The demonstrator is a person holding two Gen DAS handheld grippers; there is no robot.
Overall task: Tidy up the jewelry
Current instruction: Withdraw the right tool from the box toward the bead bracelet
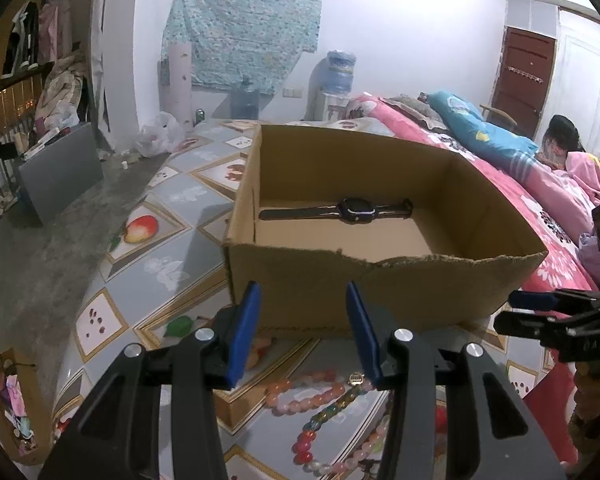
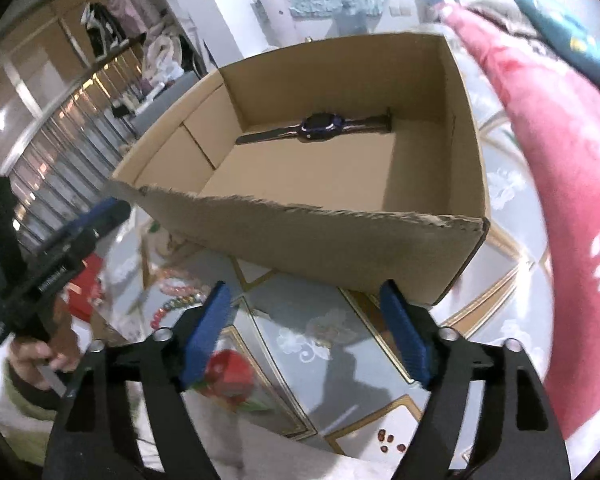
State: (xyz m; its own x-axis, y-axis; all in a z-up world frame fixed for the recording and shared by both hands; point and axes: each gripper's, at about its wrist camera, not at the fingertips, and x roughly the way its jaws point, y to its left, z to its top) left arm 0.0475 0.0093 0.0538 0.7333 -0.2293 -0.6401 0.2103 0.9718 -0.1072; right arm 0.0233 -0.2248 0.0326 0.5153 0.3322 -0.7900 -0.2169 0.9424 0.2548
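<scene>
An open cardboard box stands on the patterned table just beyond both grippers. A dark wristwatch lies flat inside it against the far wall. Several bead bracelets in pink, red and mixed colours lie on the cloth in front of the box, under my left gripper. Its blue pads stand apart with nothing between them. My right gripper is open wide over bare cloth near the box's front wall, holding nothing. Each gripper shows at the edge of the other's view: right gripper, left gripper.
A fruit-patterned tablecloth covers the surface. Pink floral bedding rises at the right, with a person lying on it farther back. A red box sits at the left near the hand holding the left gripper.
</scene>
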